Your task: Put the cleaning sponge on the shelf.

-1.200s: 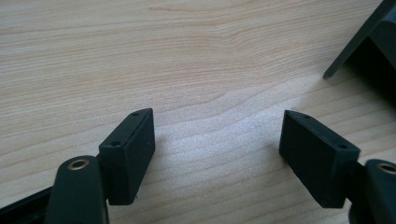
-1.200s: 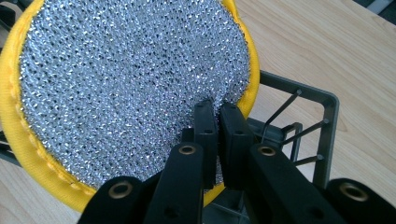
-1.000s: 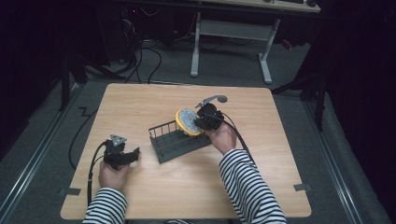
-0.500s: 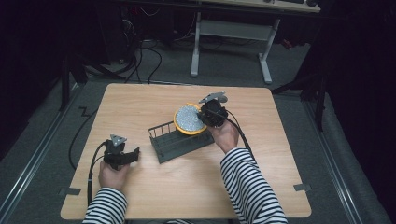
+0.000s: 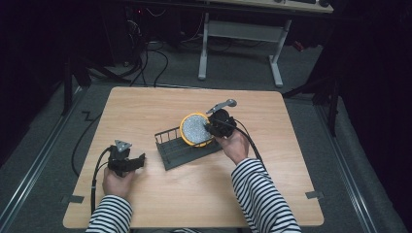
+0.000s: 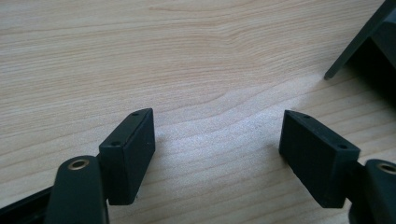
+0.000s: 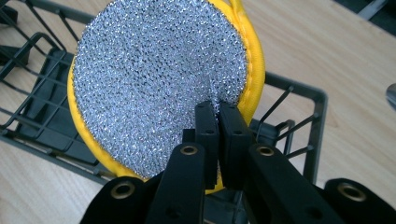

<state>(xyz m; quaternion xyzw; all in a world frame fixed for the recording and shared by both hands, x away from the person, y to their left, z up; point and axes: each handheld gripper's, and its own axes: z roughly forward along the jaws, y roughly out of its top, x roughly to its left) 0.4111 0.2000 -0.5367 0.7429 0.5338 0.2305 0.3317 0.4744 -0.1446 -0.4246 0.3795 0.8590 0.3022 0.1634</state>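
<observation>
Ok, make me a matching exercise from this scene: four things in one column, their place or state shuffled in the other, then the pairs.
Things
1. round yellow-rimmed scouring pad
2. black wire rack
3. left gripper
4. right gripper

Place or state
A. jaws wide apart over bare wood, holding nothing
B. pinched at its edge, held above the rack
C. stands near the middle of the wooden table
D. jaws shut on the pad's rim

Pairs: 1-B, 2-C, 3-A, 4-D
</observation>
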